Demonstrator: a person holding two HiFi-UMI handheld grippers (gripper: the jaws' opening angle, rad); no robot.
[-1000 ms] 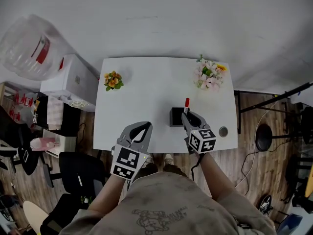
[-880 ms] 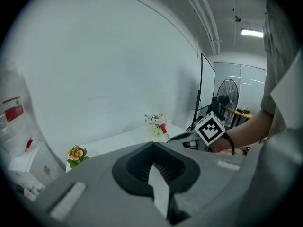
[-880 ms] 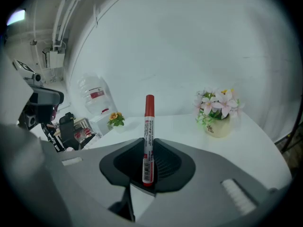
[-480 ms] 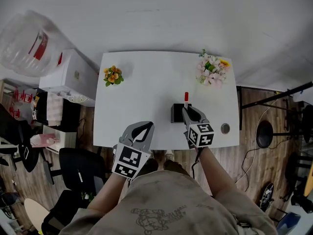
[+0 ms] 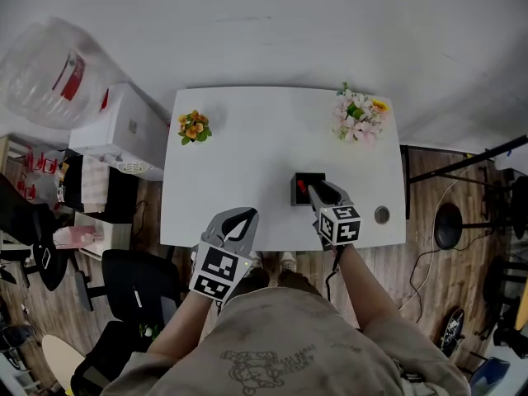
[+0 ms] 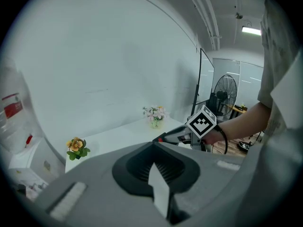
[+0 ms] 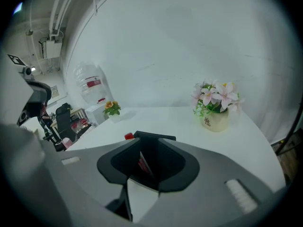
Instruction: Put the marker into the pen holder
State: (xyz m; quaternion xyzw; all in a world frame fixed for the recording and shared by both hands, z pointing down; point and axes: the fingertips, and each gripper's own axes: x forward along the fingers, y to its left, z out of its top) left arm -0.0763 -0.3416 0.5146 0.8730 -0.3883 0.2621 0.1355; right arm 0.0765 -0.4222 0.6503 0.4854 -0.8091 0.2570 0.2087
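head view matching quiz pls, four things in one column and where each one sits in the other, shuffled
1. orange flowers
2. pink flowers
3. pen holder
4. left gripper

a. far right corner of the table
b. table's near edge, left side
c. at the right gripper's tips
d. table's far left corner

Pairs: 1-d, 2-a, 3-c, 4-b
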